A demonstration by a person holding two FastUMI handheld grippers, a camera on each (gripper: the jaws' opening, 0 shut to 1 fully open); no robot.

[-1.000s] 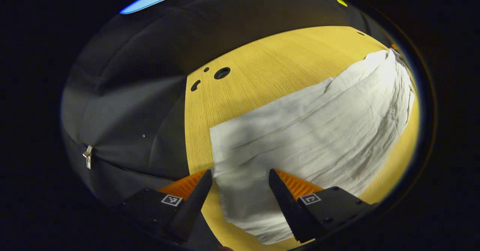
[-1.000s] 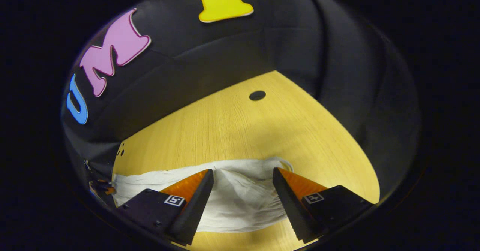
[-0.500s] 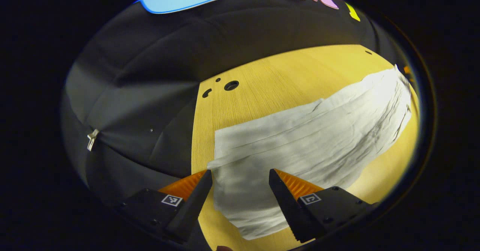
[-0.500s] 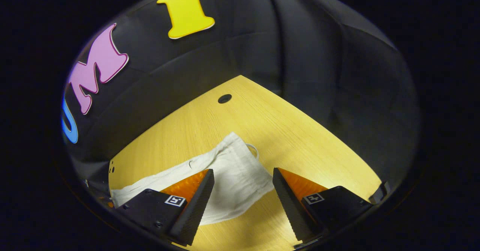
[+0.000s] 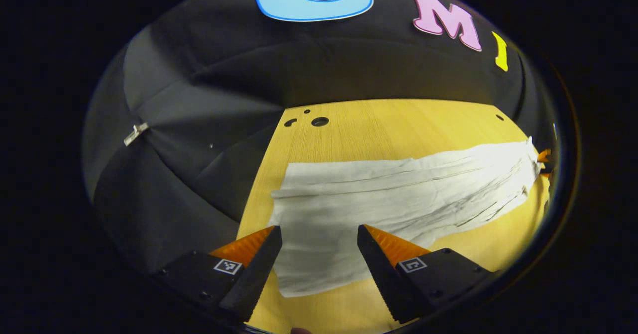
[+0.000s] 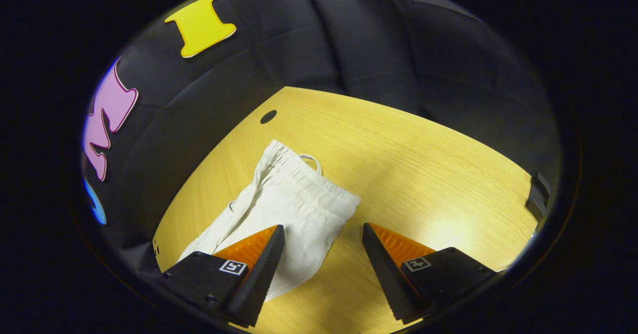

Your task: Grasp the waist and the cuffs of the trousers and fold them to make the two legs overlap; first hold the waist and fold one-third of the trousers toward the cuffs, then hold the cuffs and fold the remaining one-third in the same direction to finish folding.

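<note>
The white trousers (image 5: pixel 398 199) lie long and flat on the tabletop (image 6: pixel 423 174), both grippers' jaws wide open and empty above them; any next grab should pinch every layer evenly.

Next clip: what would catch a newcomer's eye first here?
The white trousers lie stretched flat across the yellow wooden table, cuffs toward the left gripper, gathered waist toward the right gripper. Both grippers hover open above the cloth, holding nothing.
</note>
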